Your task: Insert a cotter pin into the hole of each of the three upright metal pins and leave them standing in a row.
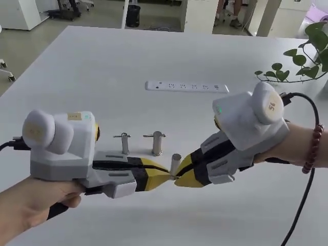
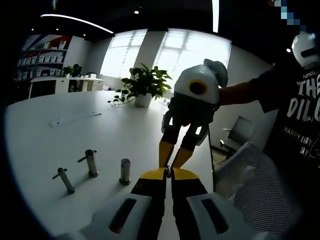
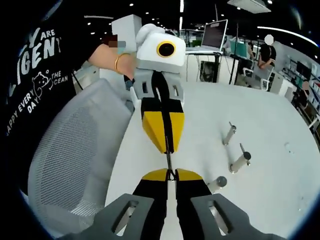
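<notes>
Three upright metal pins stand in a row on the white table (image 1: 102, 77). The left pin (image 1: 124, 144) and the middle pin (image 1: 157, 144) each carry a cotter pin crosswise through the top. The right pin (image 1: 176, 164) has a bare top. Just in front of it my left gripper (image 1: 168, 177) and right gripper (image 1: 179, 179) meet tip to tip. In the right gripper view a thin cotter pin (image 3: 168, 160) spans between the left gripper (image 3: 167, 149) and the right gripper (image 3: 171, 173), both shut on it. The left gripper view shows the pins (image 2: 91, 162) left of my shut left gripper (image 2: 168, 173).
A white power strip (image 1: 187, 86) lies farther back on the table. A potted plant (image 1: 307, 56) stands at the right edge. The right gripper's black cable (image 1: 307, 189) trails over the table. A grey mesh chair (image 3: 75, 160) sits by the table's near edge.
</notes>
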